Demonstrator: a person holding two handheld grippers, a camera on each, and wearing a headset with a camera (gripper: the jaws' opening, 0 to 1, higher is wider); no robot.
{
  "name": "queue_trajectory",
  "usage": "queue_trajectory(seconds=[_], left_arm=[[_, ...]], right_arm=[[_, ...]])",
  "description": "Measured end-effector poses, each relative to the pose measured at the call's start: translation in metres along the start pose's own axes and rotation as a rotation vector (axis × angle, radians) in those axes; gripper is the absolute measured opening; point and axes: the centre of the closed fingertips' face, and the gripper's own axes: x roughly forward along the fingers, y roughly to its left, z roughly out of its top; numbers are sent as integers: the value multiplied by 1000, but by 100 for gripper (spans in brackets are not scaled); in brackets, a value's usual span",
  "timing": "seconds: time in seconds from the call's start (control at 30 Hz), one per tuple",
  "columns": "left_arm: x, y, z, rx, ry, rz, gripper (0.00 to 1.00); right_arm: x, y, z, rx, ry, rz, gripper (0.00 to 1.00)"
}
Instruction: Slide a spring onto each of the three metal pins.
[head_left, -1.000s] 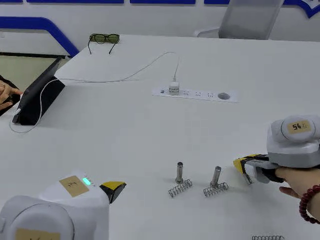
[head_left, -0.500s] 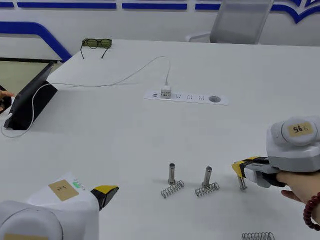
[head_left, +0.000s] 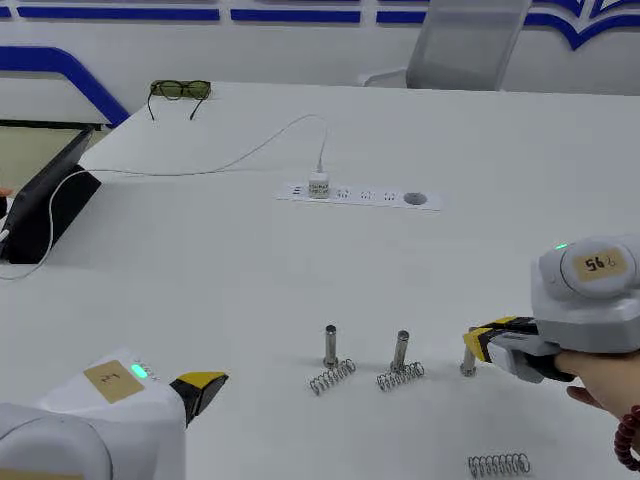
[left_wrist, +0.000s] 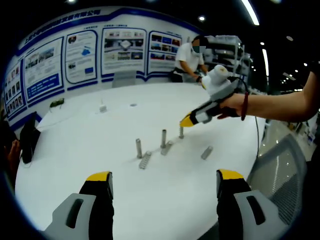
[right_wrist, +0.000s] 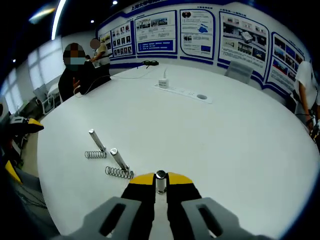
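Two metal pins (head_left: 330, 345) (head_left: 401, 350) stand upright on the white table (head_left: 250, 280), each with a spring (head_left: 332, 376) (head_left: 400, 376) lying at its foot. My right gripper (head_left: 472, 341) is shut on a third pin (head_left: 467, 363), held upright just right of them with its foot at the tabletop. In the right gripper view that pin (right_wrist: 160, 175) sits between the yellow tips of the right gripper (right_wrist: 160, 183). A third spring (head_left: 498, 464) lies nearer the front edge. My left gripper (left_wrist: 162, 176) is open and holds nothing, at the lower left (head_left: 200, 388).
A white power strip (head_left: 355, 195) with a cable lies mid-table. Dark glasses (head_left: 178, 90) rest at the far left and a black tablet (head_left: 45, 215) at the left edge. A chair (head_left: 470, 40) stands behind the table. People stand near the table's far side (right_wrist: 75, 70).
The headset view has shifted, moving everything left in the picture. My right gripper has lowered the held pin slightly toward the table beside the other two. The left gripper stays open.
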Motion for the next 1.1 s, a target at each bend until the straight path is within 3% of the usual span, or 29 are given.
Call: queue_trajectory(seconds=[0.43,0.7,0.93,1.1], left_arm=[[0,-4,-2,13,10,-7,84],[0,-3,-2,18,14,-5,84],[1,-1,-3,22,22,-5,83],[3,-3,-4,26,26,-10,82]], right_arm=[[-3,-1,-3,-3,15,-9,8],[-4,-2,-3,32,14,0,9],[-5,-1,-1,-27,6,2,10],[-8,1,3,-49,-17,1,15]])
